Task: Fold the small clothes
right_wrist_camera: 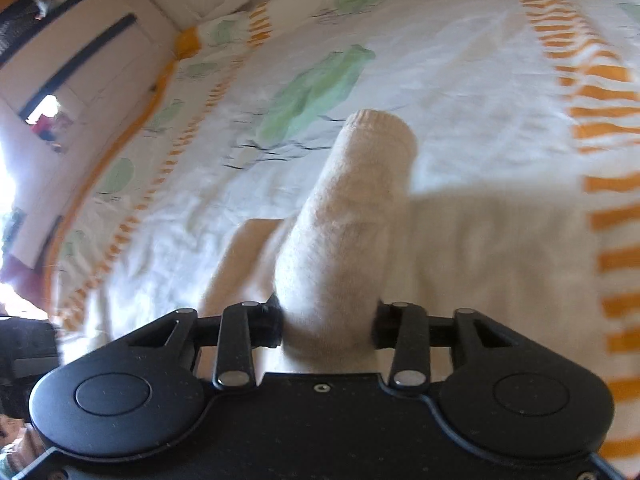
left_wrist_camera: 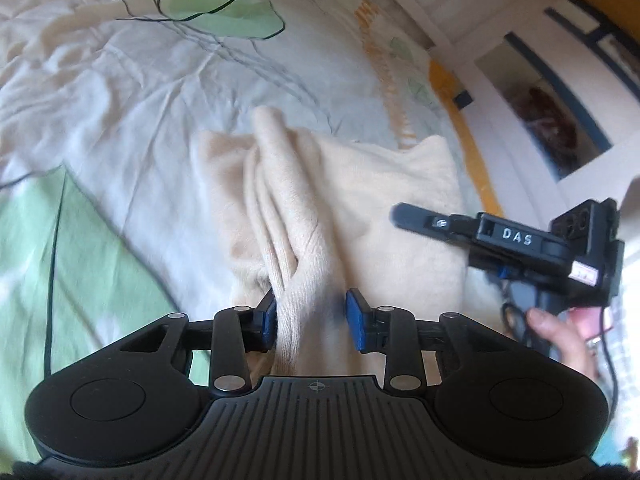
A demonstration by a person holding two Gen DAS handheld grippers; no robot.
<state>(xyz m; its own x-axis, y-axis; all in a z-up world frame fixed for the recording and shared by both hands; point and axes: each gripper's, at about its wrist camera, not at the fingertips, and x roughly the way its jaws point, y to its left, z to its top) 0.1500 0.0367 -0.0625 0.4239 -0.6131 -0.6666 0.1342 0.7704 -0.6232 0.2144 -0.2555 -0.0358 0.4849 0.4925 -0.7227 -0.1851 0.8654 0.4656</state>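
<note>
We've got the cream garment (left_wrist_camera: 360,200) lying mid-frame on the bedsheet (left_wrist_camera: 100,92). Left gripper (left_wrist_camera: 310,320) pinches a bunched ridge at lower centre. Right gripper (right_wrist_camera: 330,326) clamps a sleeve-like roll (right_wrist_camera: 352,208), lifted off the sheet, probably so we can carry both parts over for a fold.

Leaf-print bedspread (left_wrist_camera: 120,80), white wall (left_wrist_camera: 492,92)

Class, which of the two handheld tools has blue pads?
The left black handheld tool, closed on the cream knitted garment; the right tool shows only black fingers.
</note>
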